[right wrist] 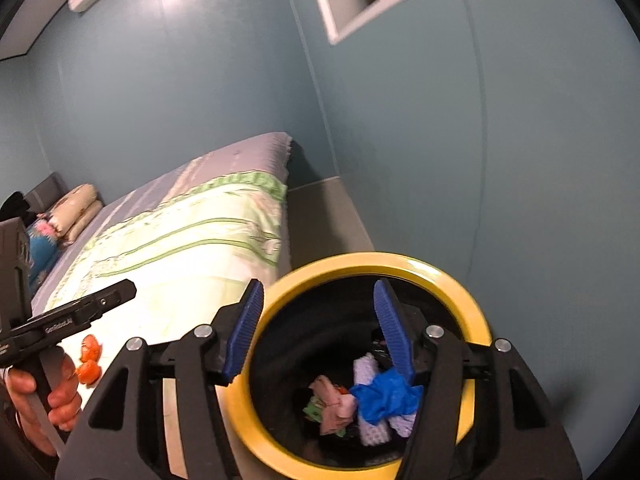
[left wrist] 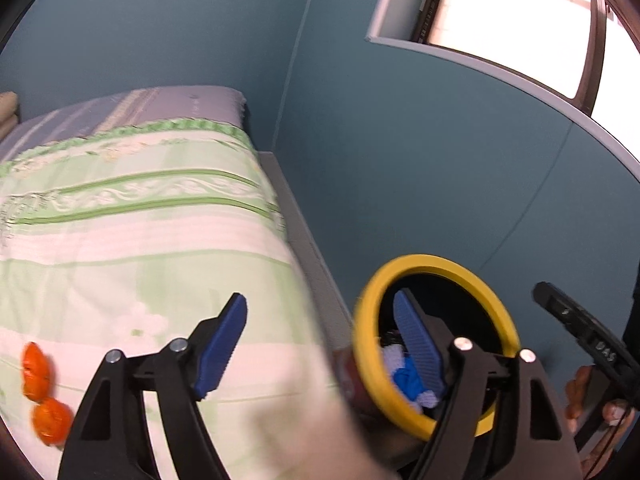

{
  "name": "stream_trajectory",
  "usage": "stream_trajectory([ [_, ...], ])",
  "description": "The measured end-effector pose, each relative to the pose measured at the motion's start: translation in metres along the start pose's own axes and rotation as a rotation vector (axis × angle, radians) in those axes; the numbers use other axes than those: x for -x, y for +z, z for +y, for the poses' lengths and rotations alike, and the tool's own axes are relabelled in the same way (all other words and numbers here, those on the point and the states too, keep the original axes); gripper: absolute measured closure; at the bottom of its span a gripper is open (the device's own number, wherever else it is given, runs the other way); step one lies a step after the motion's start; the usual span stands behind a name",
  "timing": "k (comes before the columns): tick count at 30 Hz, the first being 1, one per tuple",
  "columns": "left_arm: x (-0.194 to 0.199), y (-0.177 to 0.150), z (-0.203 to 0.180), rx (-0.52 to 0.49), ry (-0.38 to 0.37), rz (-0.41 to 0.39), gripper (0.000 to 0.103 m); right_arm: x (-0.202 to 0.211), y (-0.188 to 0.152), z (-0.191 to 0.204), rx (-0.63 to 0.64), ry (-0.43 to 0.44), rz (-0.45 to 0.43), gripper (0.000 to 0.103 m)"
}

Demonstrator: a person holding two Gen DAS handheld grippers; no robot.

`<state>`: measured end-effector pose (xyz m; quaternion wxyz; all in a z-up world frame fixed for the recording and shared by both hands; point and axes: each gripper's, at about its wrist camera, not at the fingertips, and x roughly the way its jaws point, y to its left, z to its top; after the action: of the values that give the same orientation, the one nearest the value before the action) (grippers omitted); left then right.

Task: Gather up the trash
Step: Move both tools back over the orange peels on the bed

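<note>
A black bin with a yellow rim point(right wrist: 472, 312) stands on the floor beside the bed; it also shows in the left wrist view point(left wrist: 368, 320). Inside lie a crumpled blue glove point(right wrist: 384, 398), pink and white tissues point(right wrist: 334, 400) and other scraps. Two orange peel pieces point(left wrist: 38, 368) lie on the green-and-white bedspread point(left wrist: 140, 240), also seen in the right wrist view point(right wrist: 89, 362). My left gripper point(left wrist: 320, 344) is open and empty between bed edge and bin. My right gripper point(right wrist: 316, 328) is open and empty over the bin's mouth.
The bed point(right wrist: 180, 232) runs along a teal wall point(right wrist: 400, 140), with pillows point(right wrist: 74, 208) at its far end. A grey floor strip point(right wrist: 324, 216) separates bed and wall. A window point(left wrist: 512, 16) is up on the right.
</note>
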<state>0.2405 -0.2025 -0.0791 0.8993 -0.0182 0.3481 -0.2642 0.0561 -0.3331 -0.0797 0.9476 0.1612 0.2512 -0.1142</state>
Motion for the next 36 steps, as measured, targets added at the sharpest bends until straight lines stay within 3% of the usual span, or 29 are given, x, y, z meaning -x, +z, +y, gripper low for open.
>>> stream_trajectory([
  [9, 0.038, -0.003, 0.072, 0.049, 0.138, -0.017, 0.028, 0.001, 0.001, 0.065, 0.096, 0.112, 0.008, 0.045],
  [21, 0.065, -0.038, 0.177, 0.161, 0.284, 0.023, 0.028, -0.008, -0.014, 0.156, 0.214, 0.304, 0.072, 0.042],
  [29, 0.072, -0.057, 0.229, 0.227, 0.322, 0.047, 0.028, -0.028, -0.048, 0.223, 0.299, 0.462, 0.166, 0.041],
  [36, 0.066, -0.077, 0.256, 0.232, 0.335, 0.097, 0.028, -0.043, -0.080, 0.273, 0.391, 0.526, 0.244, 0.041],
])
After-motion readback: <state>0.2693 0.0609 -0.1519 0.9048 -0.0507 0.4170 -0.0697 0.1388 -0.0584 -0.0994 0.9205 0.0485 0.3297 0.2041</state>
